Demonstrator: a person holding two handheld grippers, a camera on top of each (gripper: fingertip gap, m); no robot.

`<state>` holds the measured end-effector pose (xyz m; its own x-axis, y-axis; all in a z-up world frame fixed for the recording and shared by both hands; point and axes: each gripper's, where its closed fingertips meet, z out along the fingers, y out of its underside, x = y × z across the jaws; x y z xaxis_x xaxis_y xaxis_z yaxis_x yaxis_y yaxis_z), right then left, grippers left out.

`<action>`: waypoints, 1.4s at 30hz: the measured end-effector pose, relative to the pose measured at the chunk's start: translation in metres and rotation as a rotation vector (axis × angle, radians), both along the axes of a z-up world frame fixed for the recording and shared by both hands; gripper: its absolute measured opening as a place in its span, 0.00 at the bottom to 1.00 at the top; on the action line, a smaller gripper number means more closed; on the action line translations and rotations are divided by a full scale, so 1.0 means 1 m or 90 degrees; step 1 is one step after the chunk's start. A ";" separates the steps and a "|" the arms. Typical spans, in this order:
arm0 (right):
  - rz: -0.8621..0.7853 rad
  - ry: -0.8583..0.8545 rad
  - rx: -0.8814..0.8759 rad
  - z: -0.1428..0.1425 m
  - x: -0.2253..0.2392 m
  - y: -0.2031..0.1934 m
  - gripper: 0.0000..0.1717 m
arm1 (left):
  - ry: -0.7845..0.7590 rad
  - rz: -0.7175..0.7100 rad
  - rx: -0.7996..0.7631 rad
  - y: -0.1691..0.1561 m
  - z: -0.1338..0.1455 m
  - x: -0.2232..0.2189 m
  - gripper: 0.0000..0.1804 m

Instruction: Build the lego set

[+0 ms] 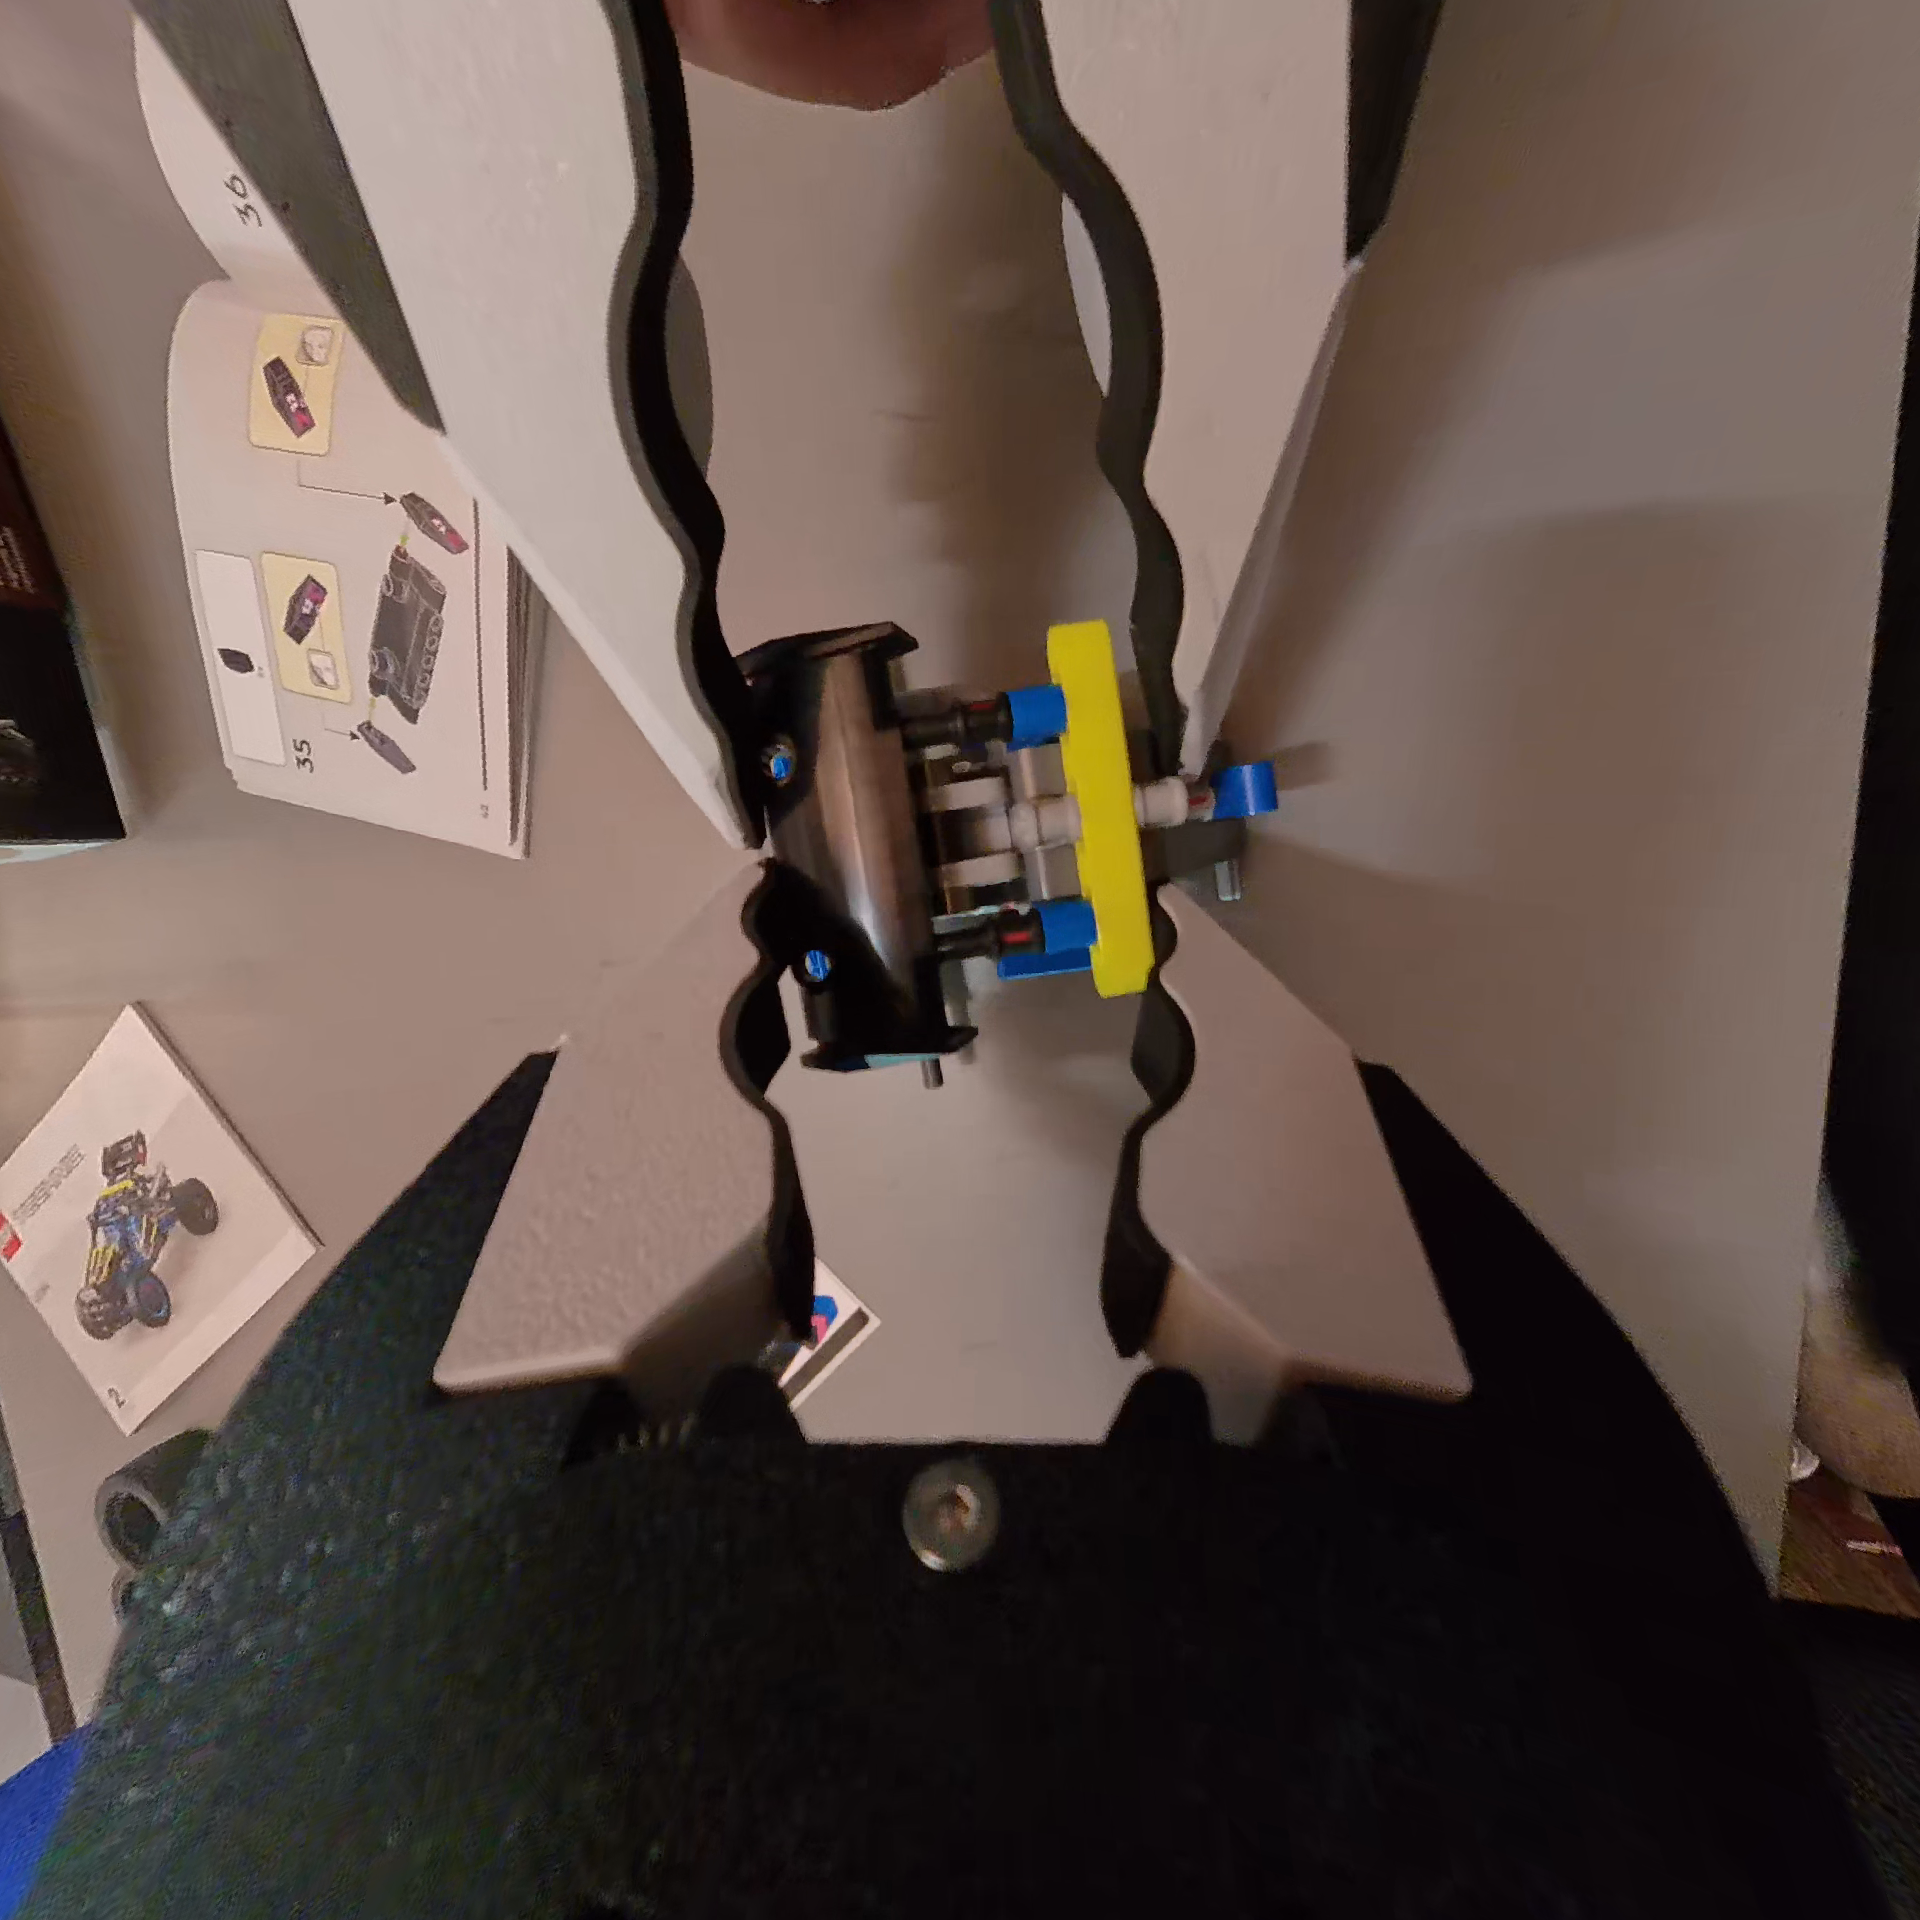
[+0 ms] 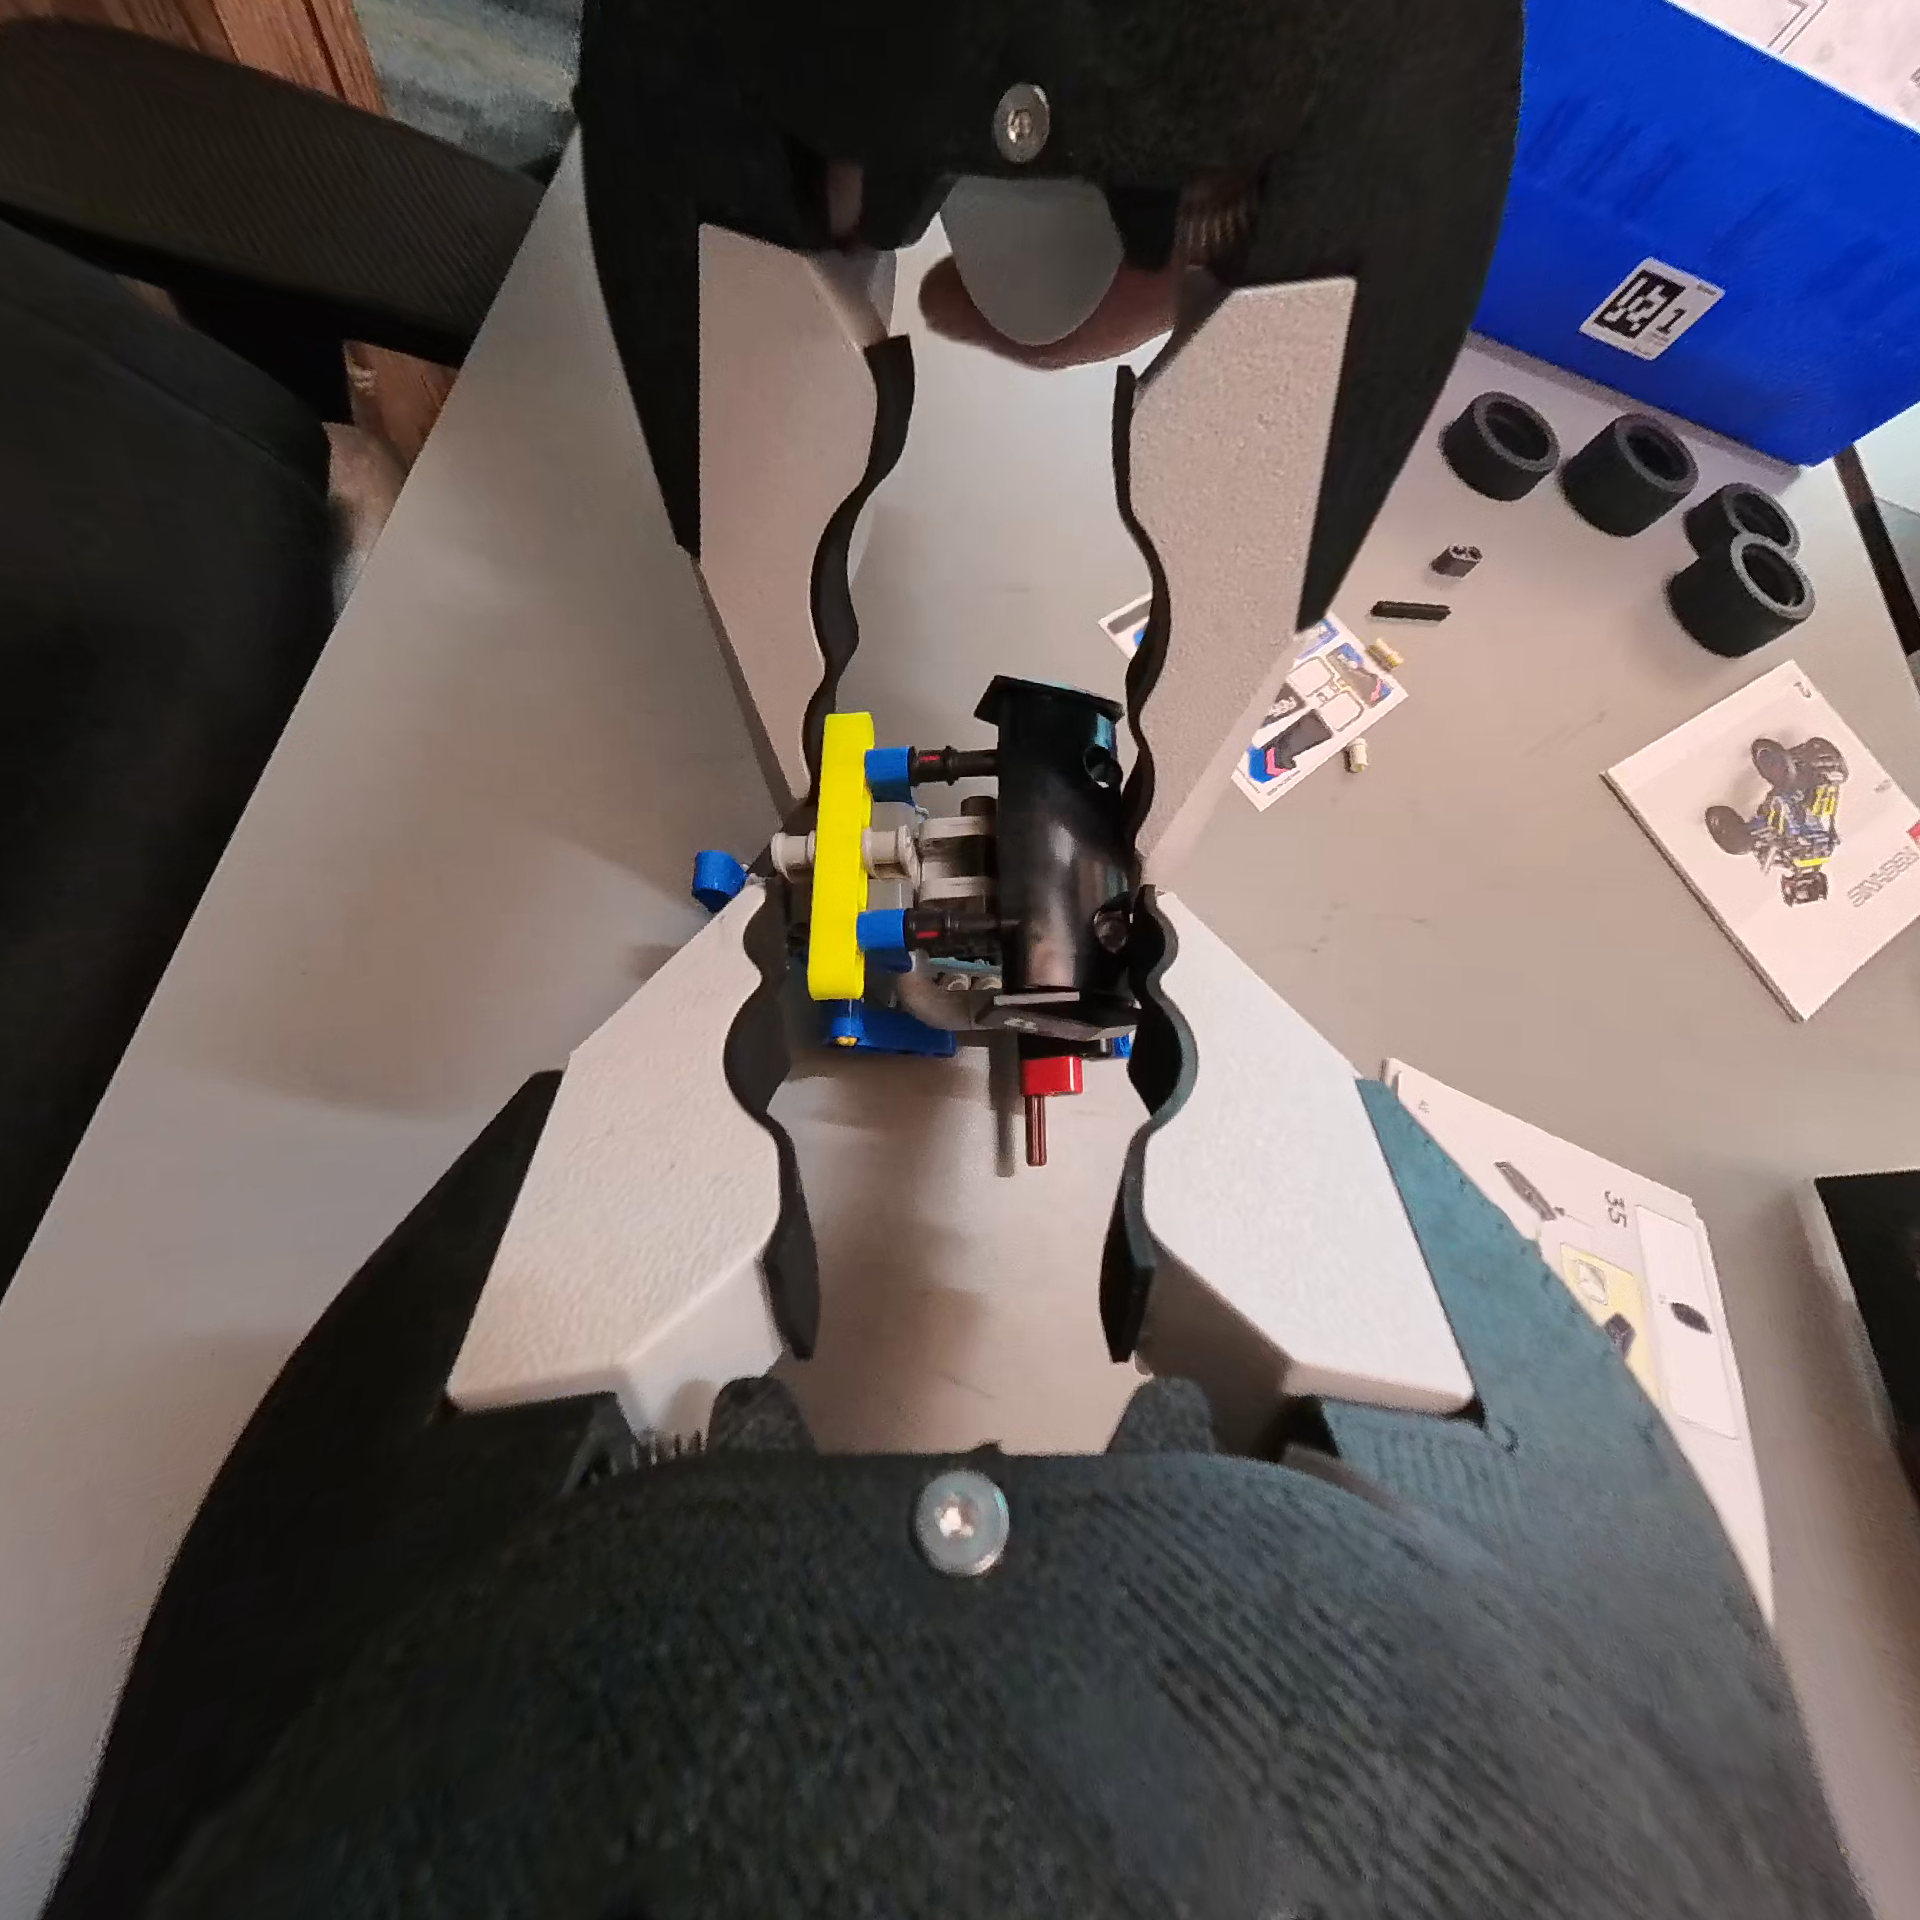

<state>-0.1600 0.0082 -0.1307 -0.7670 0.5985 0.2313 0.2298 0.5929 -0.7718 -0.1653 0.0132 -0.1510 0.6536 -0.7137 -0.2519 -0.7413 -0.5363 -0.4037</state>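
A small brick assembly hangs above the grey table (image 2: 1455,935), gripped from opposite sides by both grippers. It has a black cylinder block (image 1: 862,831), a yellow beam (image 1: 1101,810), blue connectors and grey parts. My left gripper (image 1: 961,914) comes from below in the left wrist view, one pad on the black block, the other on the yellow beam. My right gripper (image 2: 951,914) holds it the same way, with the yellow beam (image 2: 836,862) on its left and the black block (image 2: 1060,831) on its right. A red pin (image 2: 1049,1081) sticks out underneath.
An open instruction booklet (image 1: 343,623) and a small booklet (image 1: 135,1205) lie on the table. Several black tyres (image 2: 1621,478), a sticker sheet (image 2: 1320,717), small loose parts and a blue box (image 2: 1683,208) are on the far right. A black chair (image 2: 156,623) stands beside the table edge. Less than 4 cm separates the two grippers' tips.
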 end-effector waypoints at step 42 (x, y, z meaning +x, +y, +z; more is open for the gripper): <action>-0.246 -0.136 -0.264 0.027 0.000 0.062 0.35 | -0.326 0.445 0.344 -0.019 0.028 0.017 0.32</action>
<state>-0.1599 0.0699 -0.1035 -0.4801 0.8502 -0.2161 0.5436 0.0951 -0.8339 -0.1481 -0.0061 -0.1228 1.0000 -0.0041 -0.0010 -0.0027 -0.4350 -0.9004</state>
